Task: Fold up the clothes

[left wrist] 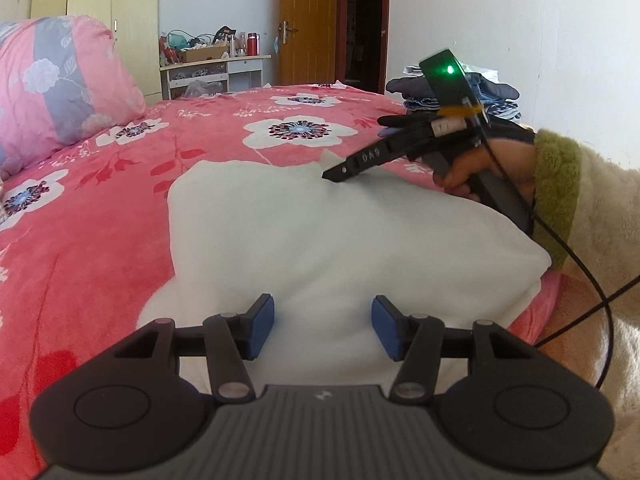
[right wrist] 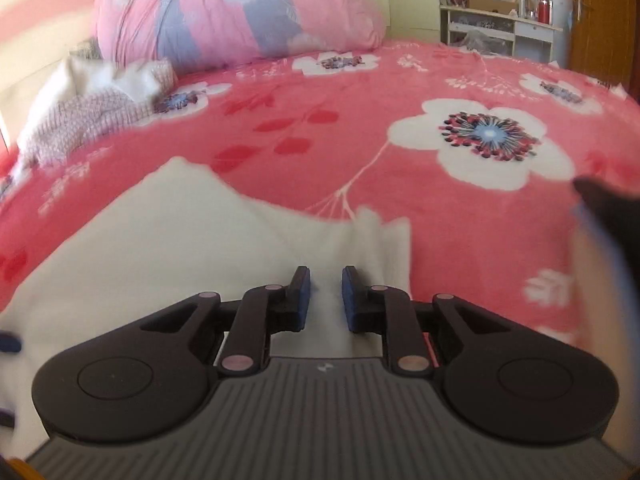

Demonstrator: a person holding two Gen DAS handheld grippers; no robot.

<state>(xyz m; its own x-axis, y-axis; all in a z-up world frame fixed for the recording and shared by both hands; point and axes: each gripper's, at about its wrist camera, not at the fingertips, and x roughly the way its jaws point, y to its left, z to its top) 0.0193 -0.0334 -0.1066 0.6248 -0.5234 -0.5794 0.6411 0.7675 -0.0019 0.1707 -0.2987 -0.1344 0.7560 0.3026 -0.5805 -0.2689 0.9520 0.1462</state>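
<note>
Left tool (left wrist: 322,322) spread above white garment (left wrist: 320,232), right view blurred

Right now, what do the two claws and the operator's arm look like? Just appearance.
Both claws are matte black: ribbed grey-black body, two round side housings, linkage arms with silver pivot pins, blue pads on the fingers. The left claw matches the right claw. Seen from outside, the right unit carries a green LED, embossed lettering and a black cable. Sleeve: cream fleece, green cuff.
</note>
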